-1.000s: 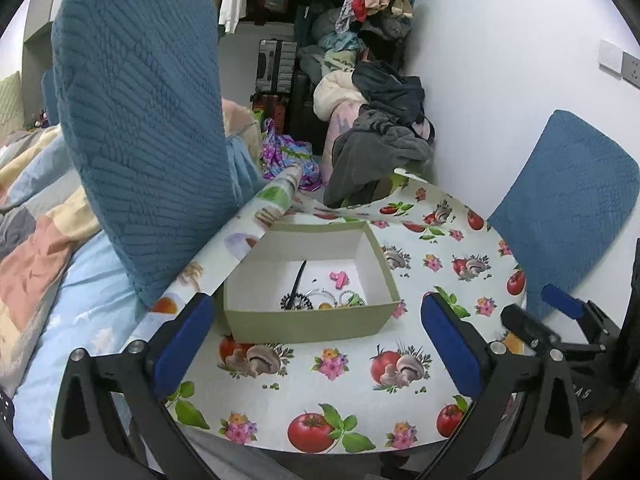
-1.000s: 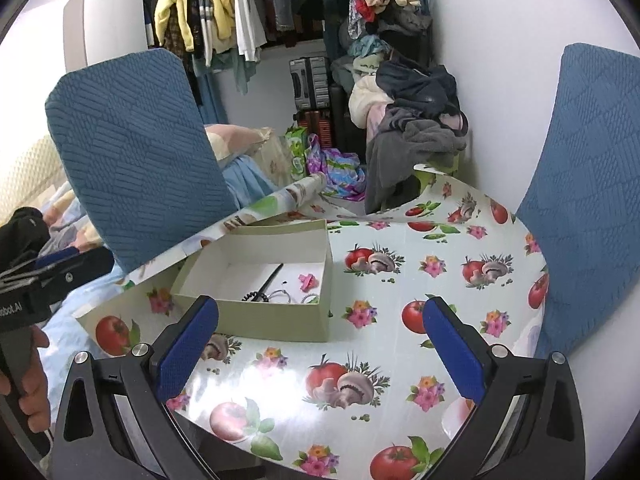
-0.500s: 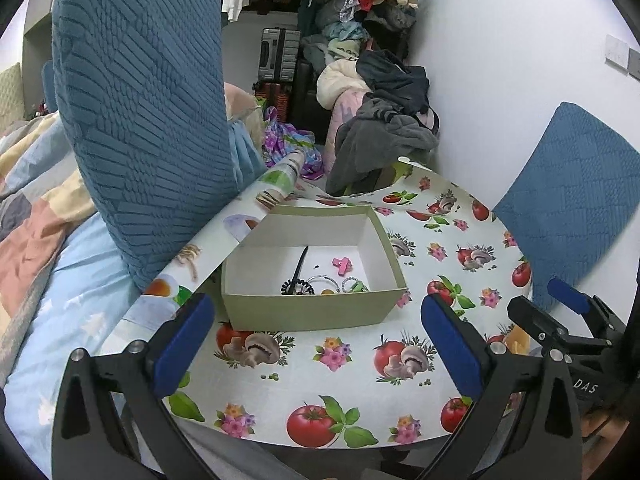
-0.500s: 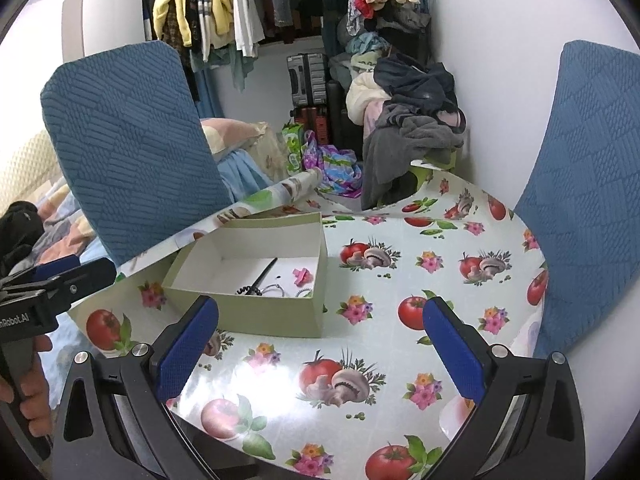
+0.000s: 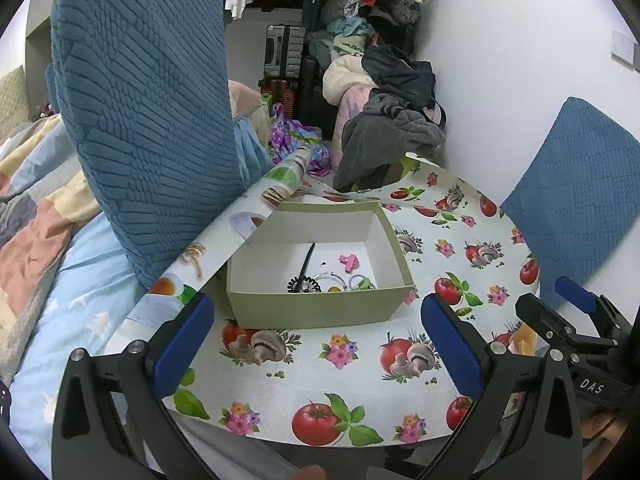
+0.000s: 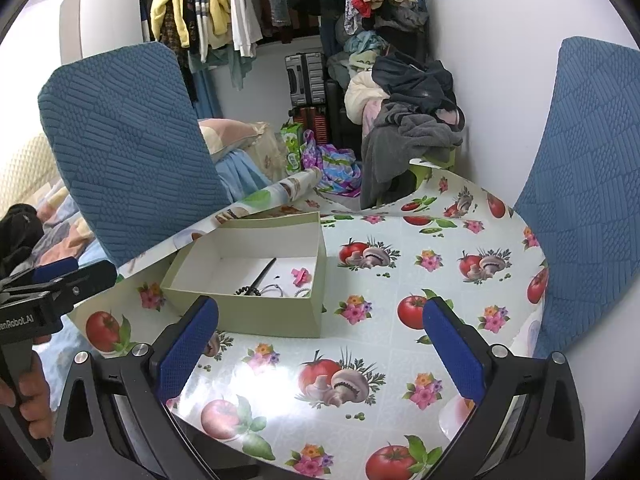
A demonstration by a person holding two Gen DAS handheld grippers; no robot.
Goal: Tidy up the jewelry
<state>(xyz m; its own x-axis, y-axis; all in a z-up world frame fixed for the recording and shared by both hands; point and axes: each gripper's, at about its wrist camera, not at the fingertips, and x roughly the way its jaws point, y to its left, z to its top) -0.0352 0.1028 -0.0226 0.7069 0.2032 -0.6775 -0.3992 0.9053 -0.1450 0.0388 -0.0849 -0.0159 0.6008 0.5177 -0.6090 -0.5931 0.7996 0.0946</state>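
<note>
Left gripper (image 5: 318, 342) hangs at bottom of its frame, fingers wide apart, nothing btwn them. Right gripper (image 6: 320, 346) same: spread, empty, low in frame. Green box (image 5: 320, 308) sits mid-frame on the fruit-print tablecloth (image 5: 340, 392). Inside, near front wall: pink clip (image 5: 349, 261), black hair stick (image 5: 306, 260), rings (image 5: 330, 278), all loose. Blue chair back (image 5: 144, 120) fills upper left.

The tabletop (image 6: 400, 264) lay bare to the right of the box (image 6: 256, 312), giving open passage there, and the box stood open from above. A blue chair back (image 5: 140, 120) crowded its left side, another chair (image 6: 592, 200) bounded the right edge, and heaped clothes (image 5: 392, 120) blocked the far end.
</note>
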